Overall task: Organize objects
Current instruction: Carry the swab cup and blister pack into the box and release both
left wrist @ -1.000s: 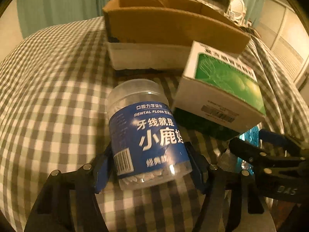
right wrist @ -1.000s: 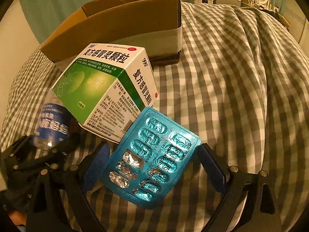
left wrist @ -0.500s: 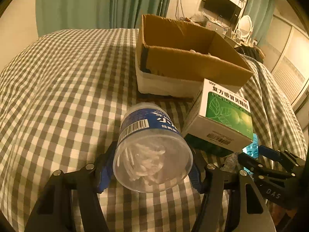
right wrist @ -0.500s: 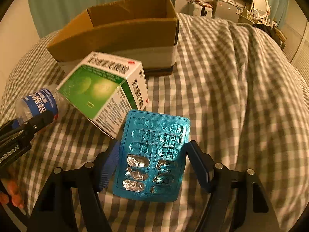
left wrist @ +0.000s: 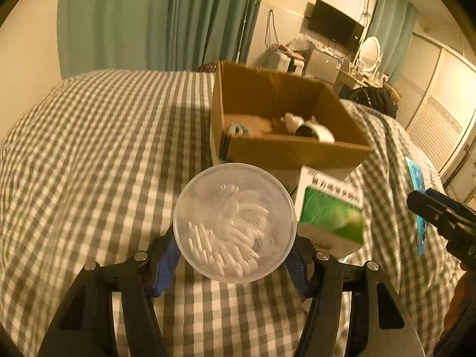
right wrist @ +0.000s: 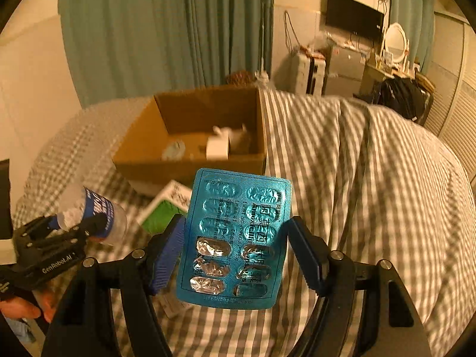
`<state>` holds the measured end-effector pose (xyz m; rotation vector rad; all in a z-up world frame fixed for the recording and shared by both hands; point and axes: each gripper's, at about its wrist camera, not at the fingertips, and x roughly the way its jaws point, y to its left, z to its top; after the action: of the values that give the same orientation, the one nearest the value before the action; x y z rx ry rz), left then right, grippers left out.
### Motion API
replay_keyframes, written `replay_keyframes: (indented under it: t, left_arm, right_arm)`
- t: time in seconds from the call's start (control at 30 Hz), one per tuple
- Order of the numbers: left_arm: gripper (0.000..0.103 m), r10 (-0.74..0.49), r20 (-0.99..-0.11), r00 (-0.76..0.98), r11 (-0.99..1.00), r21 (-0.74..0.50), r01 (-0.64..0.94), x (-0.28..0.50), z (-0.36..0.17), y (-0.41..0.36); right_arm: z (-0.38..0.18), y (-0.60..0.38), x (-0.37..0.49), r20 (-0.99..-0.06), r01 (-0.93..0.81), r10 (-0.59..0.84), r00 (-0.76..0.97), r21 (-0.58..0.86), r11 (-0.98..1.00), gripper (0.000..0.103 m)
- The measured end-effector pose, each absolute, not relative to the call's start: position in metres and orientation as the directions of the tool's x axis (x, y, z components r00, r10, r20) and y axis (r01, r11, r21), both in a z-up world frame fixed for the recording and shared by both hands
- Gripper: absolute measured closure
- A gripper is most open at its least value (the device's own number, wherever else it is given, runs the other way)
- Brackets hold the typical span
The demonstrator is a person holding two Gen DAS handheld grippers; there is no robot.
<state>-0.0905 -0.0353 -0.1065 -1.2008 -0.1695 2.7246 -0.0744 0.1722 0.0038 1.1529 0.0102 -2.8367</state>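
My left gripper [left wrist: 235, 255] is shut on a clear floss-pick jar [left wrist: 235, 223] with a blue label, held above the bed with its round end toward the camera; the same jar [right wrist: 95, 217] shows at the left of the right wrist view. My right gripper [right wrist: 235, 255] is shut on a blue blister pack [right wrist: 238, 238], held upright off the bed; the pack [left wrist: 416, 196] appears edge-on at the right of the left wrist view. An open cardboard box [left wrist: 285, 119] with several small items inside stands ahead on the checked bed [left wrist: 104, 148]. A green-and-white medicine box [left wrist: 330, 220] lies before it.
The box [right wrist: 196, 136] sits mid-bed, with teal curtains [right wrist: 166, 29] behind. A TV, mirror and cluttered desk [right wrist: 372, 59] line the far right wall. A hand [right wrist: 20, 309] holds the left gripper at the lower left. The bedcover rises in folds to the right.
Both grippers have risen off the bed with their loads. The jar tipped so its end faces the camera, and the blister pack came upright. The cardboard box's inside now shows.
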Motion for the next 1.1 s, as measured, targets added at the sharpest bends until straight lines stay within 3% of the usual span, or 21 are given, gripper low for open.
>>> replay_keyframes:
  t: [0.27,0.6,0.9,1.1]
  left_arm:
    - [0.039,0.207,-0.665,-0.718,-0.978,-0.146,-0.147,-0.09,-0.058,-0.022]
    - [0.039,0.195,-0.605,-0.772,-0.98,-0.144,-0.135,-0.149,-0.027,-0.032]
    - [0.039,0.209,-0.586,-0.783,-0.977,-0.085,-0.197,-0.215,-0.035,-0.003]
    - [0.039,0.216,-0.634,-0.743,-0.974,-0.088,-0.209,-0.243,-0.072,0.02]
  right_arm:
    - [0.052,0.174,-0.083,-0.617,0.133,-0.119,-0.778,0.023,-0.991,0.033]
    - [0.097,0.144,-0.14,-0.517,0.166,-0.121,-0.847,-0.041,-0.985,0.033]
    - [0.059,0.143,-0.218,-0.56,0.146,-0.129,-0.818,0.015,-0.989,0.033]
    - [0.012,0.141,-0.253,-0.616,0.133,-0.111,-0.78,0.011,-0.991,0.033]
